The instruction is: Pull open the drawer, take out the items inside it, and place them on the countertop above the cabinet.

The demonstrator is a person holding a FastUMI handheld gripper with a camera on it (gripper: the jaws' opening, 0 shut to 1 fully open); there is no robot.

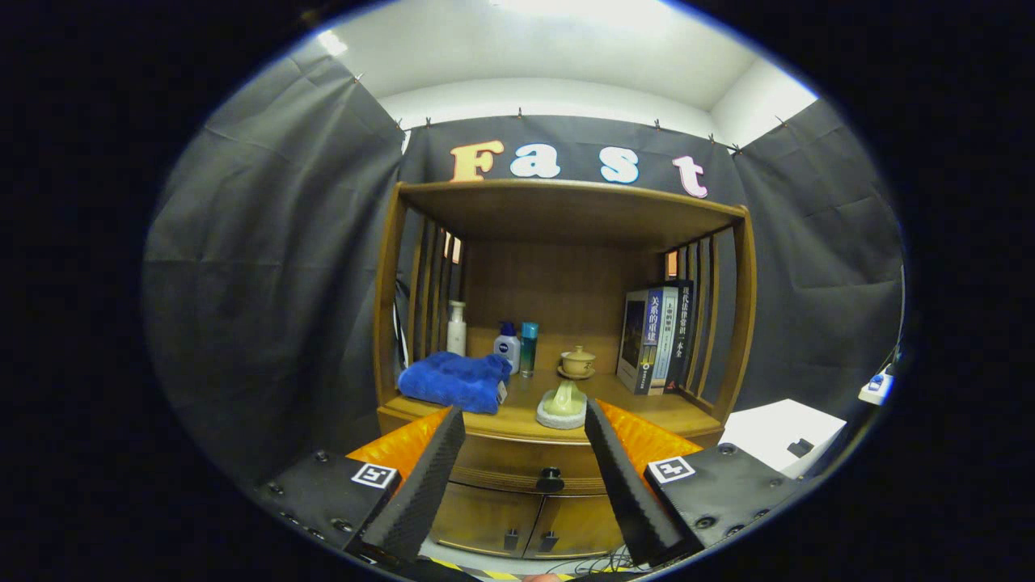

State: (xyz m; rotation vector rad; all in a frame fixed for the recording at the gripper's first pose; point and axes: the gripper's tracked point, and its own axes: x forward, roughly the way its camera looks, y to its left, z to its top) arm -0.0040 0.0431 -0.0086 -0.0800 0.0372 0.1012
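A wooden cabinet point(558, 323) stands ahead against the black cloth wall. Its drawer point(517, 462) sits shut under the countertop point(647, 408), with a dark round knob point(550, 480) at its middle. My gripper point(524, 420) is open, held some way back from the cabinet. Its two dark ribbed fingers point(420, 493) frame the drawer front and the knob between them. Nothing is between the fingers. The drawer's inside is hidden.
On the countertop lie a folded blue towel point(453, 381), a white bottle point(457, 327), two blue bottles point(517, 347), a small lidded cup point(577, 361), a pale-green holder on a pad point(563, 406) and upright books point(656, 338). Two lower doors point(525, 524) sit under the drawer. A white box point(780, 432) stands right.
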